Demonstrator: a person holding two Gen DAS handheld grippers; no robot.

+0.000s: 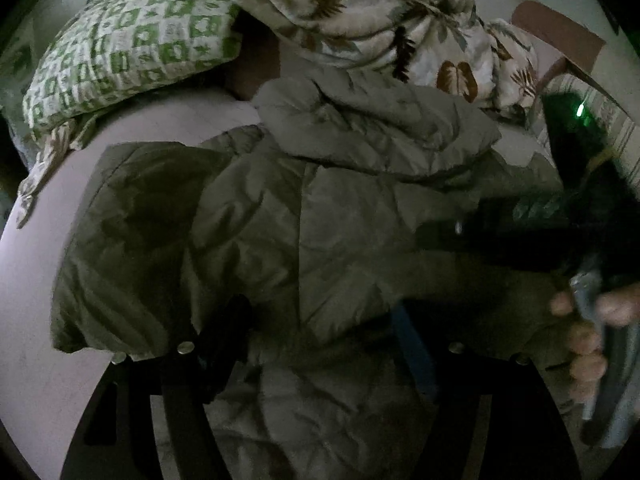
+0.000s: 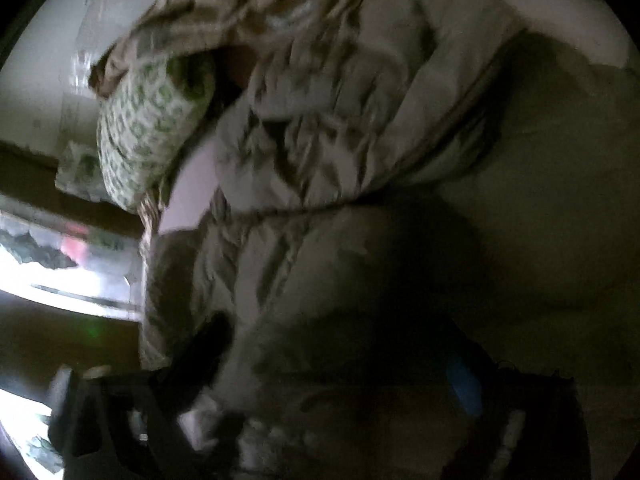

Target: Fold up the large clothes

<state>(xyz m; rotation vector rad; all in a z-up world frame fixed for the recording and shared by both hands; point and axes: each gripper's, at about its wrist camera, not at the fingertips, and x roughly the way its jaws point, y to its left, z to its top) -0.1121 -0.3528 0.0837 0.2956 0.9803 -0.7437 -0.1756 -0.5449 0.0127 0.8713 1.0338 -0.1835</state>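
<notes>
A large olive-grey puffer jacket lies on the pale bed sheet, its hood toward the far side. My left gripper has its black finger and blue-edged finger on either side of a fold of the jacket's near part. My right gripper shows in the left wrist view at the right, held by a hand, over the jacket. In the blurred right wrist view the jacket fills the frame and jacket cloth sits between the right gripper's fingers.
A green-and-white patterned pillow lies at the far left. A floral leaf-print blanket is heaped behind the hood. A brown cardboard piece stands at the far right. A bright window area shows left in the right wrist view.
</notes>
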